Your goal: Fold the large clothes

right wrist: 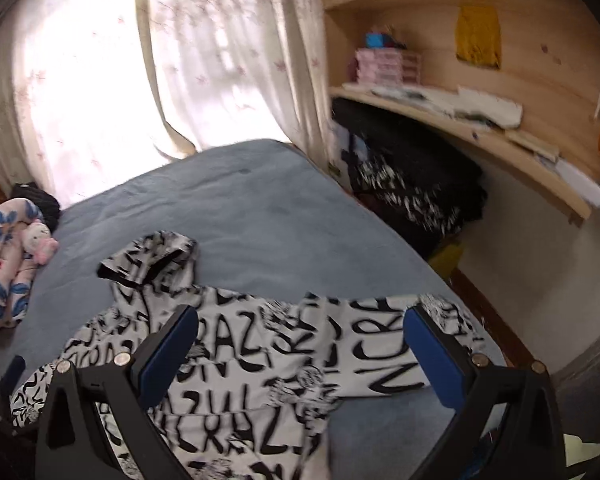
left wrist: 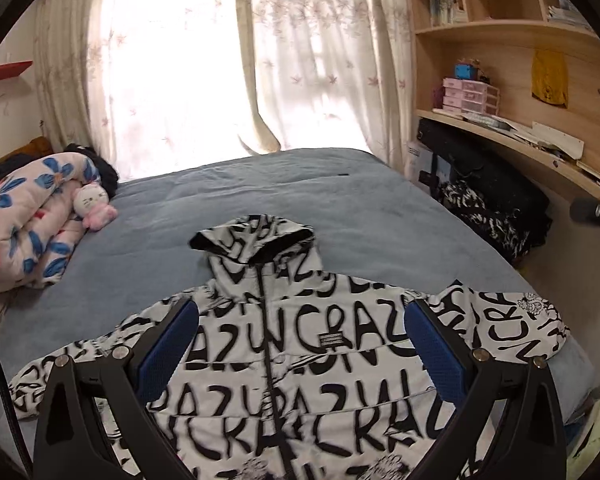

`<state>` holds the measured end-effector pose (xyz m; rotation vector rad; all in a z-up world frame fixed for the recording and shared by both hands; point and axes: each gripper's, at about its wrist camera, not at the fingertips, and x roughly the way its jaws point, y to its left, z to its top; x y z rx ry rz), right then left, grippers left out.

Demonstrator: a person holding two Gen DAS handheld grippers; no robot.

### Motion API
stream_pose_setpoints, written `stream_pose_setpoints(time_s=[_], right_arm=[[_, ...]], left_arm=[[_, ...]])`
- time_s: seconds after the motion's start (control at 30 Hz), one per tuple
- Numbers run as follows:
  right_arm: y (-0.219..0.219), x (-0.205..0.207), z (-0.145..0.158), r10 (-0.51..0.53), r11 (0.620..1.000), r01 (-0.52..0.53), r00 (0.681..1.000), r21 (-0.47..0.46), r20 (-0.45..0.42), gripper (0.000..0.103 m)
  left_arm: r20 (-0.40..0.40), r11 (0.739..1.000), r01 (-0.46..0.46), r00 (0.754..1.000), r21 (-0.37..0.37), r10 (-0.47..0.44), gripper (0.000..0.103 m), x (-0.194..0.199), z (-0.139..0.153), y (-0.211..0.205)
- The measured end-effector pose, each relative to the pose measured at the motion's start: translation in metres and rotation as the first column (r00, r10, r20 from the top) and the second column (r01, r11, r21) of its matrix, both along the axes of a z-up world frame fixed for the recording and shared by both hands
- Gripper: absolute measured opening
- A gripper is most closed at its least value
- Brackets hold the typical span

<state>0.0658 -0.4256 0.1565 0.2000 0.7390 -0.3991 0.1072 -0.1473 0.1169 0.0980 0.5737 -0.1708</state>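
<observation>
A white hooded jacket with black lettering [left wrist: 300,344] lies spread face up on the blue-grey bed [left wrist: 260,200], hood toward the window, sleeves out to both sides. My left gripper [left wrist: 300,320] is open and empty above the jacket's chest, its blue pads [left wrist: 168,344] wide apart. In the right wrist view the jacket [right wrist: 236,352] lies below my right gripper [right wrist: 300,328], which is open and empty over the right sleeve [right wrist: 380,336]. This view is blurred.
A rolled floral quilt [left wrist: 24,224] and a pink plush toy [left wrist: 94,204] lie at the bed's left. Curtains [left wrist: 180,60] hang behind. A wooden shelf unit [left wrist: 520,80] and dark clothing pile [left wrist: 492,200] stand to the right. The bed's right edge [right wrist: 440,280] runs beside the sleeve.
</observation>
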Motion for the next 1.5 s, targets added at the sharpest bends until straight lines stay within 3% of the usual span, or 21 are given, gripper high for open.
stream_pose_setpoints(time_s=[0.17,0.3,0.43,0.7,0.87,1.0,1.17,1.23,1.27,1.33,1.4,1.5], right_arm=[[-0.055,0.01,-0.05,-0.064,0.996,0.072,0.989,0.061,-0.133,0.103],[-0.107,0.014,-0.091,-0.117,0.977,0.152,0.968,0.149,-0.221,0.103],[-0.157,0.012,-0.126,-0.164,0.952,0.23,0.941,0.204,-0.297,0.102],[-0.238,-0.007,-0.187,-0.272,0.863,0.415,0.862,0.288,-0.428,0.098],[-0.278,-0.026,-0.216,-0.322,0.747,0.519,0.829,0.415,-0.457,0.096],[-0.286,-0.026,-0.236,-0.33,0.685,0.545,0.824,0.485,-0.46,0.093],[-0.283,-0.011,-0.249,-0.333,0.707,0.538,0.826,0.46,-0.454,0.09],[-0.279,-0.004,-0.255,-0.319,0.732,0.531,0.821,0.427,-0.474,0.064],[-0.277,0.0,-0.257,-0.312,0.752,0.52,0.821,0.404,-0.477,0.058],[-0.27,0.005,-0.254,-0.292,0.788,0.484,0.838,0.381,-0.462,0.025],[-0.26,0.008,-0.243,-0.291,0.812,0.459,0.854,0.361,-0.432,0.009],[-0.232,0.016,-0.208,-0.301,0.88,0.403,0.883,0.251,-0.361,0.007]], left_arm=[[-0.089,0.998,0.053,0.995,0.023,-0.051,0.102,0.025,-0.028,-0.038],[-0.166,0.993,0.117,0.979,-0.006,-0.116,0.102,0.044,-0.056,-0.07],[-0.158,0.991,0.134,0.979,0.025,-0.129,0.085,0.054,-0.08,-0.1],[-0.136,0.994,0.102,0.986,0.037,-0.096,0.085,0.073,-0.108,-0.14],[-0.138,0.994,0.089,0.987,0.069,-0.078,0.085,0.081,-0.122,-0.155],[-0.2,0.993,0.09,0.977,0.078,-0.073,0.085,0.09,-0.139,-0.164],[-0.26,0.99,0.089,0.964,0.109,-0.058,0.085,0.099,-0.158,-0.167],[-0.271,0.989,0.09,0.961,0.121,-0.055,0.085,0.101,-0.163,-0.167],[-0.28,0.988,0.088,0.959,0.127,-0.049,0.085,0.103,-0.166,-0.165],[-0.294,0.988,0.085,0.955,0.131,-0.043,0.085,0.105,-0.168,-0.16],[-0.299,0.987,0.074,0.954,0.144,-0.028,0.085,0.106,-0.169,-0.15],[-0.282,0.985,0.053,0.959,0.162,-0.005,0.085,0.102,-0.163,-0.129]])
